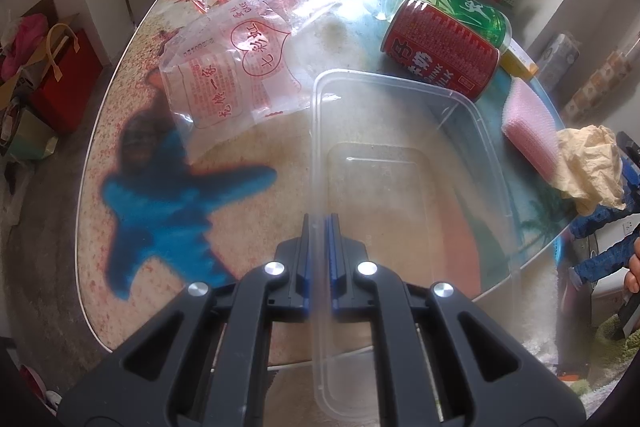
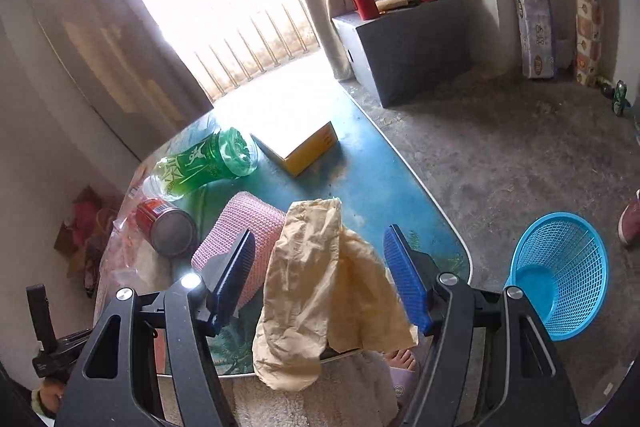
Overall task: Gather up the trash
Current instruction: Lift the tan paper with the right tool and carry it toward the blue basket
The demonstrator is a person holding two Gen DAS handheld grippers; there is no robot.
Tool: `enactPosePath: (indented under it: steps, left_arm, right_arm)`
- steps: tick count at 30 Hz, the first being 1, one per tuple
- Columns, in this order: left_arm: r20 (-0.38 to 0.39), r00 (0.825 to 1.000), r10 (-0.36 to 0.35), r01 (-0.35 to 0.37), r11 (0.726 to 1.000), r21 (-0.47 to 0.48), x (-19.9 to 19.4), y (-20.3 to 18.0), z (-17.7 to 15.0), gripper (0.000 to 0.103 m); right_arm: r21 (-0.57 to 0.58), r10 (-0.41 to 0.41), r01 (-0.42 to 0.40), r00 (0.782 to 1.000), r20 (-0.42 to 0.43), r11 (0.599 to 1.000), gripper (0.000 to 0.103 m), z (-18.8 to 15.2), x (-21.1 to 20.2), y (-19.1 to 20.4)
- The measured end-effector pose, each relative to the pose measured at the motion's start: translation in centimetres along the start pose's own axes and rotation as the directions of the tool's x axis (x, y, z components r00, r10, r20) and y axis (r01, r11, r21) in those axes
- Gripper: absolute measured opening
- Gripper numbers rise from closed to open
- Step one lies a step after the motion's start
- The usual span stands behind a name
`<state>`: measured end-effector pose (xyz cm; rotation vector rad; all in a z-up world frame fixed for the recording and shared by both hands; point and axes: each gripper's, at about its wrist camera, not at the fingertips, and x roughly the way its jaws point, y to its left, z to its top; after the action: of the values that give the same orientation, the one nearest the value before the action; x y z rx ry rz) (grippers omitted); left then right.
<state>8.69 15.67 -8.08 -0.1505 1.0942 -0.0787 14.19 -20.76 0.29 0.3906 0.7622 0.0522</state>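
Note:
My left gripper [image 1: 320, 223] is shut on the long wall of a clear plastic container [image 1: 320, 147] that rests on the patterned table [image 1: 160, 187]. A crumpled beige paper [image 2: 320, 287] hangs between the wide-set jaws of my right gripper [image 2: 320, 247], lifted off the table near its right edge. The same paper [image 1: 588, 167] shows at the right in the left wrist view. On the table also lie a red can [image 1: 444, 55], a green bottle [image 1: 460, 7], a printed clear plastic bag [image 1: 228, 67] and a pink sponge [image 2: 248, 223].
A blue mesh basket [image 2: 560, 275] stands on the floor to the right of the table. A yellow-edged box [image 2: 300, 147] lies at the table's far side. A grey cabinet [image 2: 400, 59] stands by the wall. A person's foot [image 2: 404, 363] shows below the table edge.

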Motion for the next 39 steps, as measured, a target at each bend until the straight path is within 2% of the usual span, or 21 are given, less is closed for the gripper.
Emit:
enactPosePath:
  steps: [2,3,6,8,11,17,22,28,30,32,34,39]
  left_arm:
    - [0.000,1.000,0.001,-0.001,1.000,0.000,0.0,0.0,0.0,0.005]
    - [0.000,1.000,0.001,-0.001,1.000,0.000,0.0,0.0,0.0,0.005]
    - [0.001,1.000,0.000,0.000,1.000,-0.001,0.0,0.0,0.0,0.005]
    - [0.000,1.000,0.000,0.000,1.000,0.001,0.0,0.0,0.0,0.005]
    - [-0.001,1.000,0.000,0.000,1.000,0.003,0.0,0.0,0.0,0.005]
    - [0.000,1.000,0.000,0.000,1.000,0.004,0.0,0.1,0.0,0.005]
    - [-0.001,1.000,0.001,-0.001,1.000,0.003,0.0,0.1,0.0,0.005]
    - [0.000,1.000,0.001,-0.001,1.000,0.005,0.0,0.1,0.0,0.005]
    - [0.001,1.000,0.004,-0.004,1.000,0.009,0.0,0.0,0.0,0.005]
    - [0.003,1.000,0.010,-0.010,1.000,0.013,0.0,0.1,0.0,0.005]
    - [0.006,1.000,0.013,-0.013,1.000,0.015,0.0,0.1,-0.1,0.005]
    - [0.024,0.999,0.022,-0.022,1.000,0.014,-0.4,0.0,-0.2,0.003]
  right_arm:
    - [-0.033,0.007,-0.006,1.000,0.029,0.999,0.056,0.2,-0.7,0.9]
    - [-0.051,0.013,-0.012,1.000,0.025,0.999,0.056,0.1,-0.7,1.3]
    - [-0.080,-0.006,0.003,0.999,-0.031,0.997,0.055,-0.8,0.9,1.8]
    - [-0.051,-0.014,0.009,0.996,-0.088,0.999,0.053,-1.6,2.6,1.1]
    - [-0.024,-0.033,0.030,0.989,-0.144,0.999,0.053,-2.6,4.4,0.3]
    - [-0.088,-0.097,0.082,0.978,-0.187,0.993,0.055,-3.3,6.4,1.2]
    - [-0.166,-0.143,0.108,0.967,-0.213,0.980,0.063,-3.7,7.5,2.5]
    - [-0.235,-0.241,0.191,0.948,-0.206,0.953,0.063,-4.5,8.4,3.5]
    - [-0.237,-0.265,0.216,0.943,-0.200,0.947,0.060,-4.7,8.5,3.4]
    - [-0.248,-0.295,0.245,0.937,-0.186,0.937,0.049,-4.7,8.4,3.4]
    - [-0.242,-0.301,0.254,0.937,-0.180,0.936,0.043,-4.7,8.2,3.2]
    - [-0.196,-0.301,0.266,0.937,-0.177,0.944,0.018,-4.2,7.6,1.9]
